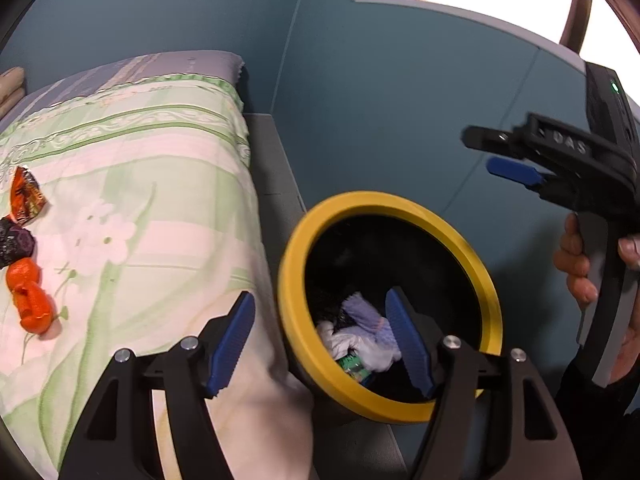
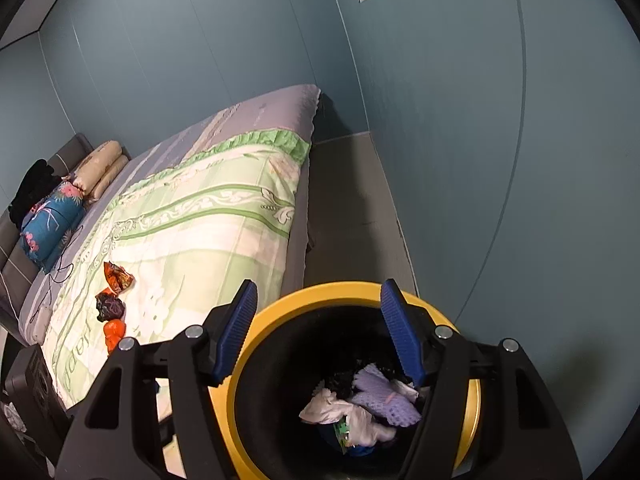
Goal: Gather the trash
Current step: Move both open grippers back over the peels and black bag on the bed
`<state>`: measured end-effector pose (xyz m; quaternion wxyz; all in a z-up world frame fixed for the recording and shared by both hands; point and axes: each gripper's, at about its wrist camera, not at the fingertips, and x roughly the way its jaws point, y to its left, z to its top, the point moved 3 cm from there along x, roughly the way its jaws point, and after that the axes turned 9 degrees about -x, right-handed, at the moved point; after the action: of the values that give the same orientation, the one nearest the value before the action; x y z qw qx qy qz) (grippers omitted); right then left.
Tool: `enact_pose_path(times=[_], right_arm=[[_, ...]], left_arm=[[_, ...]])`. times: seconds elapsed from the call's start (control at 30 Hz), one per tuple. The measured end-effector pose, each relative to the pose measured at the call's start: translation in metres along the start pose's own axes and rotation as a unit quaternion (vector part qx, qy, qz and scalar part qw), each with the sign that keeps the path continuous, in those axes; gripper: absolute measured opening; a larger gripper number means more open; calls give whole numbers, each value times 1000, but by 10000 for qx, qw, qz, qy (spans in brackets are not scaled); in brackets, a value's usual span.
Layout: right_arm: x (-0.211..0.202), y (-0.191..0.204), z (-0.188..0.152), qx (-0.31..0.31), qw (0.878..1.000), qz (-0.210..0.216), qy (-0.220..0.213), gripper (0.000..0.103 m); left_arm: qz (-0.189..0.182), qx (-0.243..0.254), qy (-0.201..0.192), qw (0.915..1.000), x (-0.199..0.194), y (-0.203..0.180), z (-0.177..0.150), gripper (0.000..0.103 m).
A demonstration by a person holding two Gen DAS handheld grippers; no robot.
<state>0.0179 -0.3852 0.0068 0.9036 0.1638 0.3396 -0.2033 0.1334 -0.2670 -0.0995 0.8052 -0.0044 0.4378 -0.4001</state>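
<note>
Seen through my two wrist cameras, much stays half-hidden: at the far left of the left view, the crumpled orange foil wrapper point(image 1: 27, 196), the dark crinkled wrapper point(image 1: 15, 245) and the bright orange peel pieces point(image 1: 31, 300) lie on the green-and-white floral quilt point(image 1: 160, 208), the dark one cut by the lens edge. I cannot make out print on any of them. Right of the bed's rounded edge, a narrow strip of grey floor point(image 1: 272, 168) runs along the blue-grey panelled wall point(image 1: 380, 100). My left gripper point(image 1: 320, 340) hangs with its blue ribbed pads apart and empty, one over the quilt edge, one inside the round black bin with the yellow rim point(image 1: 288, 280). Down in the bin sit white crumpled tissue point(image 1: 360, 344), a lilac knitted cloth point(image 1: 368, 316) and a green scrap, partly masked. Farther right, a hand point(image 1: 576, 260) holds my right gripper point(image 1: 492, 152), blurred. From its own camera the right gripper point(image 2: 320, 332) straddles the bin's near rim, fingers spread, nothing between them; the bin's lower rim is cut off.
</note>
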Motion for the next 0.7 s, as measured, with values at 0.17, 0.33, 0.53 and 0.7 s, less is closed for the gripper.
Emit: enact_pose_path(times=[0.17, 0.33, 0.53, 0.7], right_arm=[[-6, 8, 5, -52, 9997, 118, -194, 65], [-11, 24, 11, -217, 9985, 279, -408, 68], [-14, 57, 19, -619, 9947, 523, -640, 75], [-9, 94, 24, -965, 9892, 822, -741, 81]], left_arm=[[137, -205, -230, 9994, -14, 20, 13, 74], [308, -476, -491, 9972, -32, 46, 27, 81], [590, -737, -721, 9929, -51, 80, 39, 85], [850, -965, -879, 9878, -72, 116, 46, 89]])
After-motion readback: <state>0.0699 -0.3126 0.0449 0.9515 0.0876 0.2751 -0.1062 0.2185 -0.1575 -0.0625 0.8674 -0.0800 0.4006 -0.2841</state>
